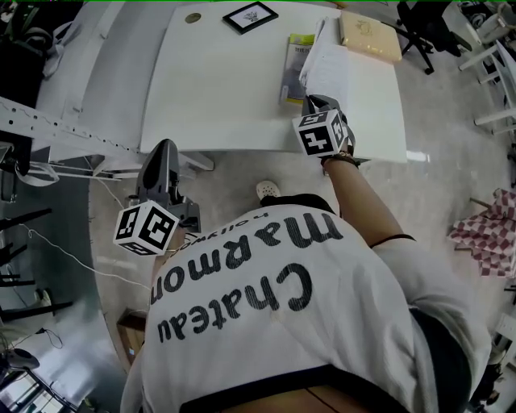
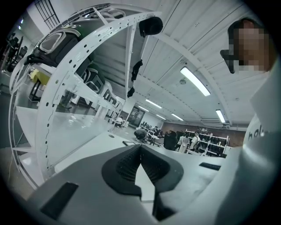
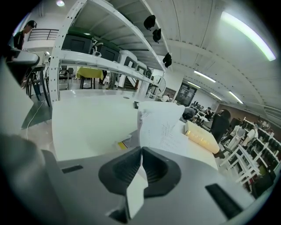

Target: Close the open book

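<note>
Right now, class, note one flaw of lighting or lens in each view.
Head view: the table is washed out to near white; left gripper view: fisheye bends the rack, corners go black; right gripper view: the ceiling light smears into glare, page bleached.

The table (image 1: pixel 218 89) lies bare at left and middle (a framed picture (image 1: pixel 250 16) sits at its far edge), while the open book (image 1: pixel 329 73) and a tan box (image 1: pixel 369 36) crowd its right.

On the bench (image 1: pixel 218 89), a frame (image 1: pixel 250 16) lies behind-left of the book (image 1: pixel 326 73); a box (image 1: pixel 369 36) sits behind-right, maybe touching it.
</note>
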A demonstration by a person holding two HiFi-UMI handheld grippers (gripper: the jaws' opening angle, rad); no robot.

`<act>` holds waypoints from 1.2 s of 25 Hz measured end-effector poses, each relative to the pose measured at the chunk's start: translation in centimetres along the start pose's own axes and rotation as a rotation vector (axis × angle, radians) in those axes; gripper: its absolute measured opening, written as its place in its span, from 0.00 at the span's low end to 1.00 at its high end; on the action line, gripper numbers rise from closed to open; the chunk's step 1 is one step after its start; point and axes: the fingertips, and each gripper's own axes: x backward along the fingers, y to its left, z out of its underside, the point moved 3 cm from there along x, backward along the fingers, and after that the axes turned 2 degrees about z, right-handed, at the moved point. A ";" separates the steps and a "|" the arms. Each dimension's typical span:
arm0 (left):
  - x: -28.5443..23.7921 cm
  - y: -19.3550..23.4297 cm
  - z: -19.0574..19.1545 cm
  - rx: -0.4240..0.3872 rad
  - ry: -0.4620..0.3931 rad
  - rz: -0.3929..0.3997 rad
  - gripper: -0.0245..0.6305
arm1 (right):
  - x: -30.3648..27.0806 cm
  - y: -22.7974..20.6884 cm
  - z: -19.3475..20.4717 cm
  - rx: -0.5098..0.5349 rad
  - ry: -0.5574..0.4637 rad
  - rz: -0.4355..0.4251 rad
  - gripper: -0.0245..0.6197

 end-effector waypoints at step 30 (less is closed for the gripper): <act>-1.8 -0.1 0.2 0.001 0.034 0.037 0.07 | -0.7 -1.6 3.5 -0.059 0.096 0.027 0.10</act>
